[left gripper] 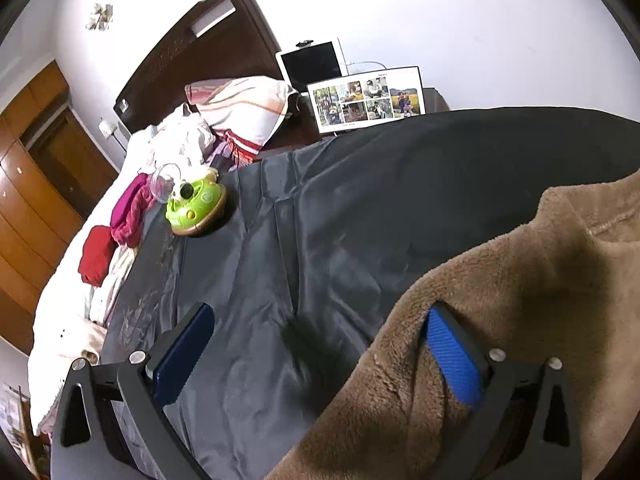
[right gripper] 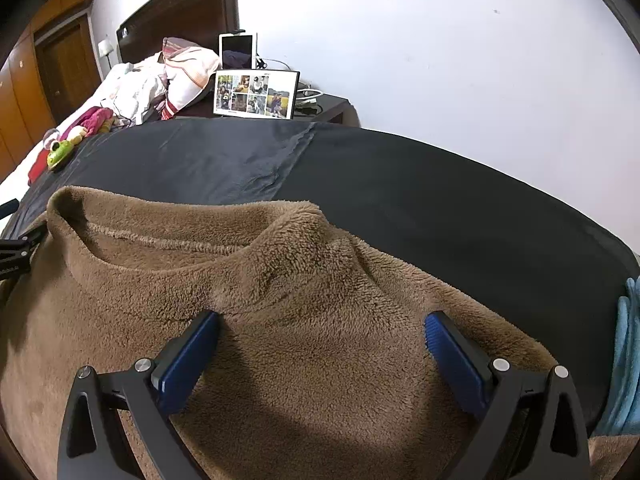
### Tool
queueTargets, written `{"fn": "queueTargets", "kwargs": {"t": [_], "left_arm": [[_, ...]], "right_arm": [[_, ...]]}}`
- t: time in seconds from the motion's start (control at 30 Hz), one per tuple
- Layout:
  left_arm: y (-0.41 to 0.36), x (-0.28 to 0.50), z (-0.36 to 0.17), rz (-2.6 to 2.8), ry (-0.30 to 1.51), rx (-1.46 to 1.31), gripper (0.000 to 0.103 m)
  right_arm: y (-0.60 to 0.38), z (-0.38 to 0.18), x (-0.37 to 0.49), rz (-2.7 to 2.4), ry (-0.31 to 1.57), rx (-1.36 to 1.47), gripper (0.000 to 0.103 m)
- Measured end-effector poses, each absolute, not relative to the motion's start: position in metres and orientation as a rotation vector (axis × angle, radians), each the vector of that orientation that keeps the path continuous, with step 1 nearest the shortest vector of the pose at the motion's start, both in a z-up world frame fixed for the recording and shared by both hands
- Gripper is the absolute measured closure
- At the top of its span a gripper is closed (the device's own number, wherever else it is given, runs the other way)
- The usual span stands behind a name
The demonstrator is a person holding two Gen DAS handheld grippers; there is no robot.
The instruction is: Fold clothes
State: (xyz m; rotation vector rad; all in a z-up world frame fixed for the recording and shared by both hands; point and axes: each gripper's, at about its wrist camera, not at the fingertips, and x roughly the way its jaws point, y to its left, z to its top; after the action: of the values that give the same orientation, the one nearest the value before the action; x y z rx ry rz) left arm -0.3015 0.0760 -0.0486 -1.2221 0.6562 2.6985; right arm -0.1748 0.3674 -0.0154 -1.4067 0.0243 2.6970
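Note:
A brown fleece garment [right gripper: 280,280] lies on a dark grey sheet [right gripper: 400,184] spread over the bed. Its neck opening [right gripper: 160,236] faces away from me. My right gripper [right gripper: 322,324] is open, with the jaws wide apart, and rests over the fleece just below the collar. My left gripper [left gripper: 320,320] is open at the garment's left edge [left gripper: 500,300]. Its right finger [left gripper: 452,356] presses into the fleece and its left finger [left gripper: 188,348] is over the bare sheet. The left gripper's body also shows in the right wrist view [right gripper: 20,248].
A green toy [left gripper: 196,208] sits on the sheet to the far left, next to red and magenta clothes [left gripper: 120,232]. Pillows [left gripper: 240,108], a photo frame [left gripper: 366,98] and a tablet [left gripper: 312,64] stand by the headboard. A light blue cloth [right gripper: 626,360] lies at the right edge.

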Motion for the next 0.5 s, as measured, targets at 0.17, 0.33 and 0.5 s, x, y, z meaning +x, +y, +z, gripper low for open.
{"fn": "queueTargets", "kwargs": {"t": [0.17,0.33,0.5], "left_arm": [[0.069,-0.268,-0.029,2.609,0.697,-1.261,0.000],[0.053,-0.212,-0.009,2.494,0.605,-1.283,0.000],[0.035,-0.143,-0.004,2.431,0.521,-1.292,0.000]], "right_arm": [[0.370,0.009,-0.139,2.726,-0.019,-1.400,0.001],[0.361,0.037,-0.071,2.871,0.018,-1.533,0.001],[0.340,0.034,0.013,2.988,-0.085,-1.722,0.001]]}}
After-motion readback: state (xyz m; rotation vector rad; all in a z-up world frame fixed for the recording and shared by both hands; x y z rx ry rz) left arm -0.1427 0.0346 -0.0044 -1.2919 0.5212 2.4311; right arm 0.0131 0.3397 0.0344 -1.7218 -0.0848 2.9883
